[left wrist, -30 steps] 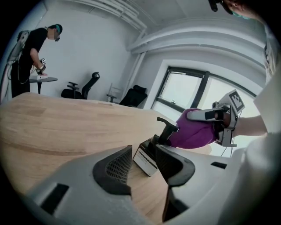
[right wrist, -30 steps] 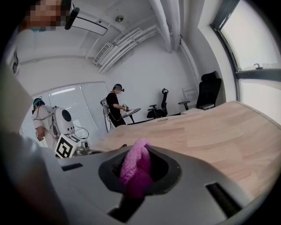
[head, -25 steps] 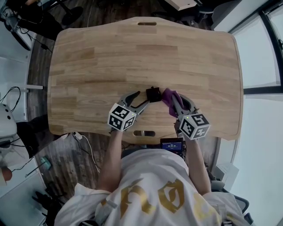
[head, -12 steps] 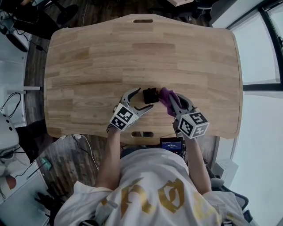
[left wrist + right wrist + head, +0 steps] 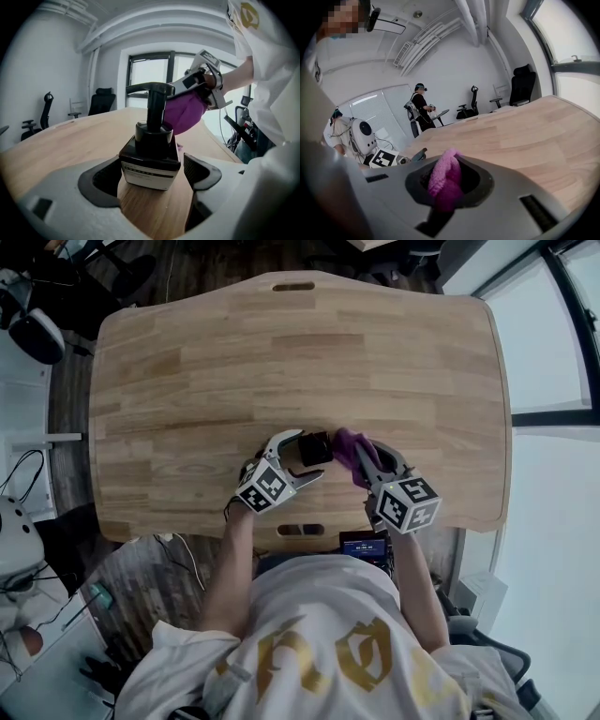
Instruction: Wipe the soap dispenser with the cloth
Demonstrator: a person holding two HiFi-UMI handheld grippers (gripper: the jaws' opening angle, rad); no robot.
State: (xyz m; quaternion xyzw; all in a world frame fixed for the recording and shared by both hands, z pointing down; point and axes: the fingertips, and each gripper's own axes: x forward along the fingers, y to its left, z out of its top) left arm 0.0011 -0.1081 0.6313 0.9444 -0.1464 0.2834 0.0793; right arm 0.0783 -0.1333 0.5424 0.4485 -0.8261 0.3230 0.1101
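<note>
Head view: the soap dispenser (image 5: pixel 317 447) stands close to the worktop's (image 5: pixel 281 352) near edge, about mid-width. The left gripper (image 5: pixel 300 457) is on one side and the right gripper (image 5: pixel 367 460) with the purple cloth (image 5: pixel 349 444) is on the other. Can't tell if the cloth is touching the bottle or just beside it. Left gripper view: the fingers (image 5: pixel 202 169) have just been opening and are spread wide. The dispenser sits upright between them, pump on top, and the pads aren't pressing on it. I'd guess this hand is best placed to steady the base. Right gripper view: fingers pressed together, pinching the cloth. Bare pale wood surface, office chairs, big windows, a couple of people at the back.
</note>
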